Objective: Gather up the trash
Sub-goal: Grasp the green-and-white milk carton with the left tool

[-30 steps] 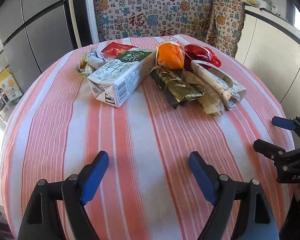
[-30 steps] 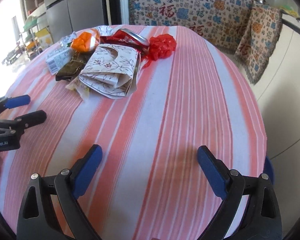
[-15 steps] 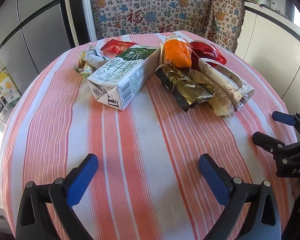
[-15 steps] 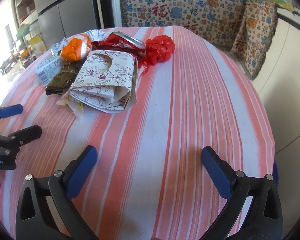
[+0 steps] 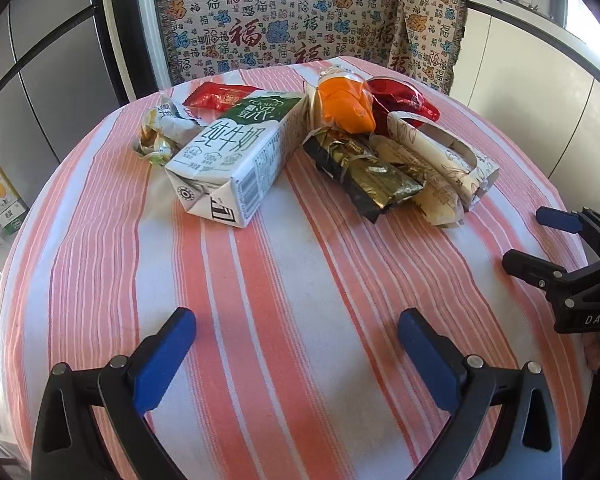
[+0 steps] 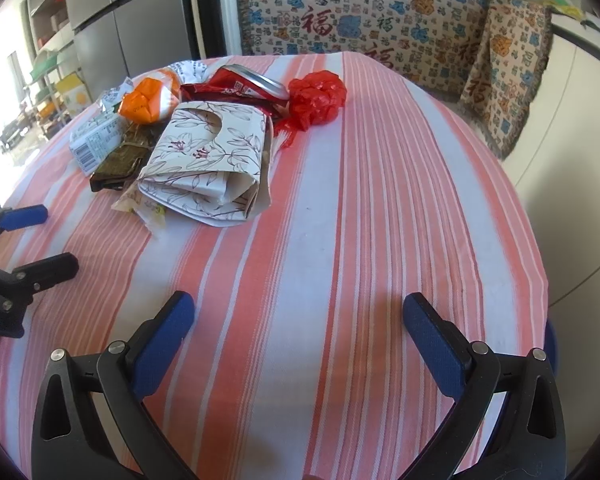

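Observation:
A pile of trash lies on the far half of the round striped table (image 5: 284,280). It holds a white and green milk carton (image 5: 236,160), an orange wrapper (image 5: 346,108), a gold-black foil packet (image 5: 364,174), a flattened floral paper box (image 6: 208,160), a crushed red can (image 6: 256,84), a crumpled red bag (image 6: 318,96) and a small crumpled wrapper (image 5: 160,132). My left gripper (image 5: 296,344) hovers open over bare cloth, well short of the carton. My right gripper (image 6: 298,332) is open too, nothing between its fingers, near the table's front right.
A patterned throw (image 5: 284,28) covers the seat behind the table. Grey cabinet doors (image 5: 48,60) stand at the left, a white counter (image 5: 540,68) at the right. The table edge (image 6: 540,264) drops off close on the right.
The left gripper's jaws have spread wider. Its view has edged closer to the pile, which looks larger. The right gripper has kept nearly still.

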`<state>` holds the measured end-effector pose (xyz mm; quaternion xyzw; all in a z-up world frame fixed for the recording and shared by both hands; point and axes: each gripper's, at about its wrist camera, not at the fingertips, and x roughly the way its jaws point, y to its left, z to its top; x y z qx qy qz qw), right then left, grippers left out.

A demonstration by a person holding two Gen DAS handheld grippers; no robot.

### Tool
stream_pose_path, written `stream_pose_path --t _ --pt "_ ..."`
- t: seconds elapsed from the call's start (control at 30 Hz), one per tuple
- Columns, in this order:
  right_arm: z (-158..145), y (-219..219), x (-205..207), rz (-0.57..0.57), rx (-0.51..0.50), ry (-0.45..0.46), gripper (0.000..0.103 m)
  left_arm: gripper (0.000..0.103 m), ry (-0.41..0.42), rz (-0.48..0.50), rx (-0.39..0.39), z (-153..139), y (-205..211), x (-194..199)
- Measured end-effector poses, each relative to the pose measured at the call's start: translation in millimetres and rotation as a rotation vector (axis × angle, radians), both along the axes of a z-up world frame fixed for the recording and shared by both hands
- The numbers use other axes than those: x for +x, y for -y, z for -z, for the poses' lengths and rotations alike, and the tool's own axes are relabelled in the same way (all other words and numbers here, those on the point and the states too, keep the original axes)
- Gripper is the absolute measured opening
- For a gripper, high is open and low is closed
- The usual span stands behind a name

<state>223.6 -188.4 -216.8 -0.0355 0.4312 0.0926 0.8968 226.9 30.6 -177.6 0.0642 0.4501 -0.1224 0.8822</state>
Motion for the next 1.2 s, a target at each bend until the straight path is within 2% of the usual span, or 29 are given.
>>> stream_pose_path --t 0.27,0.4,0.57,0.6,0.63,0.67,0.73,0.77,0.87,1.03,1.2 --pt "0.5 0.0 -0.1 0.0 0.0 0.001 0.103 0.103 0.0 -0.019 -0.006 -2.2 -37.7 61.7" --pt "0.7 0.1 -0.2 0.0 0.0 0.001 0.103 0.103 0.015 0.019 0.012 -5.5 -35.2 84.7" --pt "0.9 0.1 0.0 0.0 0.0 0.002 0.103 0.101 0.067 0.076 0.024 -15.6 -26.5 94.9" --pt "1.0 0.2 -0.2 0.0 0.0 0.002 0.103 0.099 0.074 0.085 0.023 -17.1 -25.2 95.0" --pt "1.1 0.2 -0.2 0.0 0.0 0.002 0.103 0.089 0.079 0.092 0.026 -18.1 -23.9 94.6" --pt "1.0 0.2 0.0 0.0 0.0 0.002 0.103 0.075 0.08 0.094 0.031 -18.1 -22.8 94.0" --pt "1.2 0.2 -0.2 0.0 0.0 0.002 0.103 0.056 0.068 0.099 0.031 -15.9 -21.6 92.2" --pt "1.1 0.2 0.1 0.0 0.0 0.002 0.103 0.053 0.065 0.093 0.029 -14.0 -22.3 89.4" --pt "1.2 0.3 0.1 0.0 0.001 0.003 0.103 0.052 0.068 0.046 0.029 -14.4 -23.0 76.0" --pt "1.3 1.1 -0.4 0.002 0.002 0.004 0.103 0.052 0.043 -0.085 -0.001 -14.2 -34.2 29.2" --pt "1.5 1.0 -0.3 0.001 0.001 0.005 0.103 0.052 0.021 -0.152 -0.065 -10.0 -44.1 -18.5"
